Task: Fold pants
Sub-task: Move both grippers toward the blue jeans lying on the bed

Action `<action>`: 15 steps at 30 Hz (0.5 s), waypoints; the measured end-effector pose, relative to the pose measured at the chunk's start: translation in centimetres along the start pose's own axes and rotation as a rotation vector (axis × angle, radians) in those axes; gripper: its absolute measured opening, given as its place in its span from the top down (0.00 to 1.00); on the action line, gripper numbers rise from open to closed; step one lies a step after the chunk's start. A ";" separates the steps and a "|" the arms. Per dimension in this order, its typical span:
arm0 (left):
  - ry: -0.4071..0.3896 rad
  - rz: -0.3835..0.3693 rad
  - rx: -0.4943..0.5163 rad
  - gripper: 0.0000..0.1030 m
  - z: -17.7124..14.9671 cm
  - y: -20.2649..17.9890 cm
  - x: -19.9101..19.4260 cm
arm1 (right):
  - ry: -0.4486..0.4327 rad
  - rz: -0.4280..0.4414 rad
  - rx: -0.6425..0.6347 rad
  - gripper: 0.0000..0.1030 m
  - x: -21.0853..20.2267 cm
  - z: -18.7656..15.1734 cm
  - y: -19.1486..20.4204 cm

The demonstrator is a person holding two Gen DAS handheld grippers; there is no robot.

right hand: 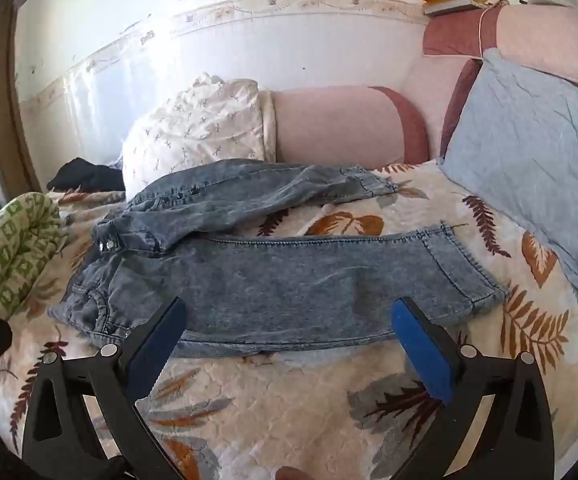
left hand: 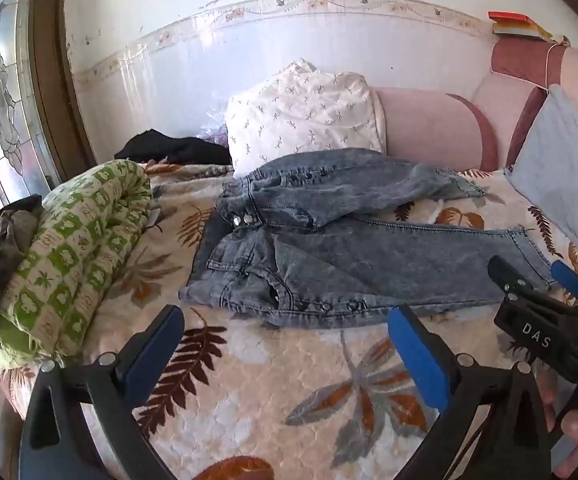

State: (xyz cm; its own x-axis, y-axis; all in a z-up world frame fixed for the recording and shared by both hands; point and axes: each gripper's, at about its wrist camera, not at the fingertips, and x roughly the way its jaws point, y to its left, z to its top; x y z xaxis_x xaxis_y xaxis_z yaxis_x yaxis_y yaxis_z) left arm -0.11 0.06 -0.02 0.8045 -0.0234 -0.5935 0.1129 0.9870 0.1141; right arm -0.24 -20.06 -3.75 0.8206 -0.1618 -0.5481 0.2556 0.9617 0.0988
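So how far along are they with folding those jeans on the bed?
Barely started. Done: the jeans lie spread on the leaf-print bedspread, waist to the left; the near leg is flat, the far leg crumpled and angled away. In hand: nothing. The left claw and right claw are both open, hovering at the near edge of the jeans. Left: straightening the far leg, laying leg on leg, then folding the length.

Pants (right hand: 273, 276) lie mid-frame on the bed (right hand: 289, 400); pillow (right hand: 197, 128) behind, cushion (right hand: 537, 152) at right, quilt (right hand: 5, 248) at left.
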 end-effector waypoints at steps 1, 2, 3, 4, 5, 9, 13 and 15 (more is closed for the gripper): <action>0.001 -0.004 -0.007 0.00 -0.1 0.0 -0.1 | -0.007 0.004 0.009 0.00 0.0 0.0 -0.1; -0.004 -0.017 -0.029 0.00 -0.3 0.8 -0.5 | -0.012 0.009 0.018 0.00 0.2 0.1 -0.3; 0.001 0.022 0.011 0.00 -0.3 -0.3 -0.6 | -0.016 0.012 0.026 0.00 0.4 0.2 -0.6; 0.014 0.022 0.008 0.00 -0.1 -0.4 -0.8 | -0.044 0.020 0.013 0.00 -0.5 0.7 -0.8; 0.028 0.015 0.006 0.00 0.2 -0.5 -0.7 | -0.067 0.012 -0.005 0.00 -0.9 0.6 -0.5; 0.035 0.008 0.000 0.00 0.3 -0.9 -0.7 | -0.109 -0.005 -0.034 0.00 -2.0 0.6 -0.3; 0.027 0.020 0.000 0.00 0.5 -0.8 -1.0 | -0.100 0.020 -0.048 0.00 -2.0 0.6 -0.3; 0.026 0.028 -0.003 0.00 0.6 -0.6 -1.2 | -0.099 0.024 -0.051 0.00 -2.0 0.6 -0.2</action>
State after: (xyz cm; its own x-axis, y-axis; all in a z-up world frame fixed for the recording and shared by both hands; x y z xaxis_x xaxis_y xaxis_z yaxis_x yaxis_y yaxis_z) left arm -0.74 -0.65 1.10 0.7918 0.0084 -0.6108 0.0887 0.9877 0.1285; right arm -1.67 -20.06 -2.19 0.8734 -0.1571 -0.4610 0.2107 0.9753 0.0668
